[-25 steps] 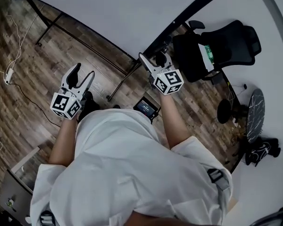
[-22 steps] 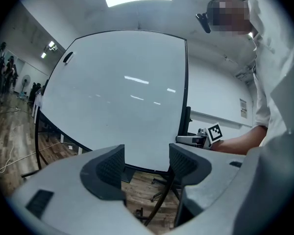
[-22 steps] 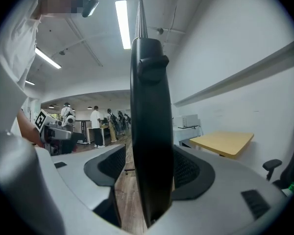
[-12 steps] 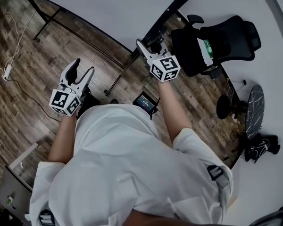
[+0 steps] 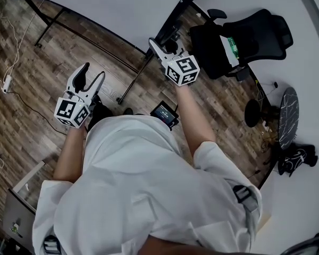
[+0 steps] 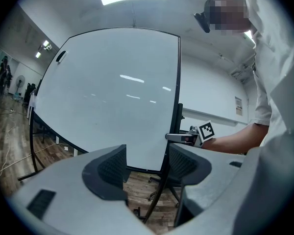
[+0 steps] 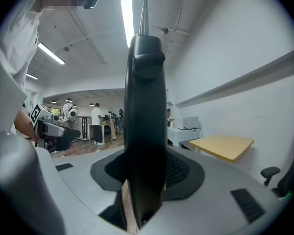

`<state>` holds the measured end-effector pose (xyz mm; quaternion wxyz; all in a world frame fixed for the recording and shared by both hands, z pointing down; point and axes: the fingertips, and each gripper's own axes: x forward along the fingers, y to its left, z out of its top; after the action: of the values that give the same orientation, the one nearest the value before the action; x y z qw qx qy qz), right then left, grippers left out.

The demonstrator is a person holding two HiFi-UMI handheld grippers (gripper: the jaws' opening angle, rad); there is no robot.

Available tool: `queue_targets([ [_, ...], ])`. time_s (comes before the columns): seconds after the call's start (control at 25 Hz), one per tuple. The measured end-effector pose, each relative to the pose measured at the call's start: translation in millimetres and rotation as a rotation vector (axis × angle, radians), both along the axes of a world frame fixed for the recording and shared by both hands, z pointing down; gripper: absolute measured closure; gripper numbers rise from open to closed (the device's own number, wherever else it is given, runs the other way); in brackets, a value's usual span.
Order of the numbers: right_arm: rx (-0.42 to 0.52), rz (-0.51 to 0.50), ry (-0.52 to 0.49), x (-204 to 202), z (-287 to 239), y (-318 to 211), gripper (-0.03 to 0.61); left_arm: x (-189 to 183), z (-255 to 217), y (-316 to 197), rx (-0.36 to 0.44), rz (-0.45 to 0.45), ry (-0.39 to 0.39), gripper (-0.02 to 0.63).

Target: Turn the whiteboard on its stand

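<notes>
The whiteboard [image 5: 122, 9] stands tilted on its black stand [image 5: 134, 83]; in the left gripper view the whiteboard [image 6: 112, 92] fills the middle. My right gripper [image 5: 155, 47] is at the board's right edge. In the right gripper view that black edge frame [image 7: 144, 106] runs upright between the jaws of the right gripper [image 7: 144, 173]; they have just been closing and the pads now press on it. My left gripper [image 5: 92, 74] hangs open in front of the board, apart from it, and the left gripper [image 6: 144, 165] holds nothing.
A black office chair [image 5: 239, 44] stands right of the board. A cable [image 5: 10, 78] trails over the wooden floor at left. A round dark table [image 5: 288, 129] is at far right. People [image 7: 95, 124] and a yellow table [image 7: 220, 146] lie beyond.
In the head view the right gripper now sits further up and left, on the board's edge. The left gripper has drifted slightly left and stays open.
</notes>
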<state>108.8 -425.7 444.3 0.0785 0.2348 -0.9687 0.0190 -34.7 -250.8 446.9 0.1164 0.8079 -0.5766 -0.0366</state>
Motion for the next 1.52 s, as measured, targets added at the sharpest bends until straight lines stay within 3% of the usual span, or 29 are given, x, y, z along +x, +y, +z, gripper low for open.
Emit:
queue_targets([
  [0.64,0.017,0.016,-0.032,21,-3,8,0.411,22,-2,1,-0.004,0.061,0.005,0.347],
  [1.52,0.020,0.099,-0.064,62,-2,24,0.413,57,3,4,-0.020,0.301,0.038,0.347],
])
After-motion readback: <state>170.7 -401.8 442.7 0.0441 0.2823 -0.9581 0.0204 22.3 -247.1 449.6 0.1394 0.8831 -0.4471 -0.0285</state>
